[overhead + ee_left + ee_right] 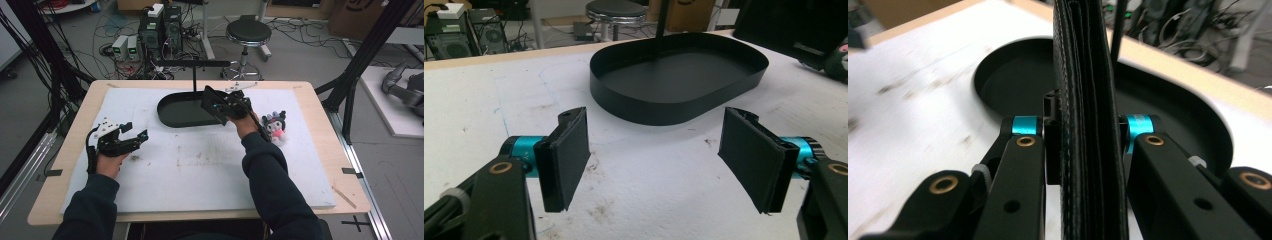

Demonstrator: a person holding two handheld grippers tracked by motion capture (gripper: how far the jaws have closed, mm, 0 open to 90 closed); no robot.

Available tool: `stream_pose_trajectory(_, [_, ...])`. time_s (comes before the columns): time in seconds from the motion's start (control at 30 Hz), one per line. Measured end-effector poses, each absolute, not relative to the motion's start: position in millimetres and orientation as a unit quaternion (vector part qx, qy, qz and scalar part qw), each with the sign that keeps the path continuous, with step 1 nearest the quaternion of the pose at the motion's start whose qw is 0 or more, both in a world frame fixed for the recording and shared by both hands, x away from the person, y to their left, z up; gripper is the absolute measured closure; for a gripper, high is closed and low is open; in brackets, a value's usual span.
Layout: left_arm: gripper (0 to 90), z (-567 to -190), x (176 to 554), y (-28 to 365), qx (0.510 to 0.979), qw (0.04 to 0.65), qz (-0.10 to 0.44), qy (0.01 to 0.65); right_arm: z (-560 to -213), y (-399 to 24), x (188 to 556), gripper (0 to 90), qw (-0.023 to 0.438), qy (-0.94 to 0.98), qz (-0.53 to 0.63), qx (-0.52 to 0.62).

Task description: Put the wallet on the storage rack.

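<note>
My right gripper (222,106) is shut on a black stitched wallet (212,104), which it holds on edge above the right end of a black oval tray (165,117). In the right gripper view the wallet (1088,100) stands upright between the pads of that gripper (1084,137), with the tray (1008,75) below and behind it. At the table's left my left gripper (135,131) rests in the person's hand, open and holding nothing. In its own view the left gripper (656,160) points at the tray (649,102), its jaws wide apart over the white mat.
A thin black post with a crossbar (194,75) rises from the tray. A small dark plush toy (275,126) lies on the white mat (200,170) right of the right hand. A stool (248,32), computers and cables stand on the floor beyond the table.
</note>
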State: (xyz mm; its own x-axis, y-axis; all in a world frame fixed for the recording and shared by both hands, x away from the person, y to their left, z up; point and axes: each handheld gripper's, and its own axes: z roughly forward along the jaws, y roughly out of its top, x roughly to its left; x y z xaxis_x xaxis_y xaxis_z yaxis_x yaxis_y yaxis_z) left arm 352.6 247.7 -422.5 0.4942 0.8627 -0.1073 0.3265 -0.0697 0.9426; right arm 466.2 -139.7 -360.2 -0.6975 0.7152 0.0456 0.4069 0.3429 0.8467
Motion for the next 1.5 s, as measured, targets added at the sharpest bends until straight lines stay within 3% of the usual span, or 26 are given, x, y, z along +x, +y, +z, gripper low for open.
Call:
stream_pose_trajectory(0.33, [28.3, -423, 354, 249, 0.681, 0.532, 0.255, 0.435, -382, -103, 508, 77.5, 0.180, 0.794, 0.436, 0.383])
stream_pose_trajectory(0.73, [28.3, -423, 353, 249, 0.683, 0.532, 0.253, 0.432, -414, -82, 523, 74.8, 0.112, 0.758, 0.471, 0.437])
stream_pose_trajectory(0.8, [28.3, -423, 353, 249, 0.683, 0.532, 0.253, 0.432, -415, -84, 525, 65.7, 0.122, 0.750, 0.467, 0.453])
stream_pose_trajectory(0.97, [28.3, -423, 354, 249, 0.684, 0.531, 0.252, 0.433, -409, -94, 525, 53.9, 0.170, 0.758, 0.436, 0.454])
stream_pose_trajectory(1.33, [28.3, -423, 353, 249, 0.685, 0.530, 0.252, 0.432, -394, -122, 516, 48.1, 0.212, 0.769, 0.408, 0.444])
stream_pose_trajectory(1.5, [28.3, -423, 353, 249, 0.685, 0.530, 0.252, 0.432, -370, -151, 499, 36.0, 0.215, 0.785, 0.414, 0.408])
